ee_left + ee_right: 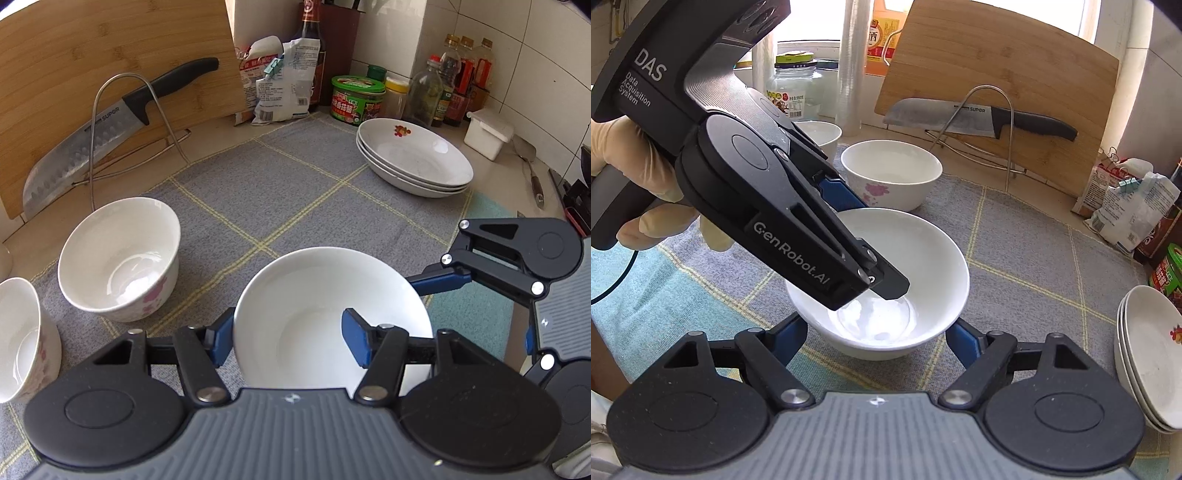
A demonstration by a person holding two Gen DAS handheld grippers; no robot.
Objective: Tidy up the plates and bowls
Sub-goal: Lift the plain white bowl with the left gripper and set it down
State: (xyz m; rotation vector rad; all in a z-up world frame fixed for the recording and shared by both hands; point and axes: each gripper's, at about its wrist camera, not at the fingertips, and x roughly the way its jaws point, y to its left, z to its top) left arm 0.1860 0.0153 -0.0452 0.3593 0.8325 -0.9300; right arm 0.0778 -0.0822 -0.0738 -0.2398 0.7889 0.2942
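Observation:
A plain white bowl (pixel 314 314) (pixel 923 258) sits on the grey checked mat (pixel 295 184). My left gripper (pixel 288 341) straddles its near-left rim, one blue pad outside, one inside; the jaws look open around the wall. In the right wrist view the left gripper (pixel 871 258) reaches down into the bowl. My right gripper (pixel 877 338) is open, its blue pads either side of the bowl's base; it also shows in the left wrist view (pixel 439 282). Two pink-flowered bowls (pixel 122 258) (pixel 22 339) stand to the left. A stack of three plates (pixel 413 158) (pixel 1148 354) lies far right.
A cutting board (pixel 110 66) and a knife (pixel 110 122) lean in a wire rack at the back left. Sauce bottles (pixel 461 81), a green tub (pixel 356 99), bags (pixel 280 81) and a white box (pixel 487 133) line the back wall.

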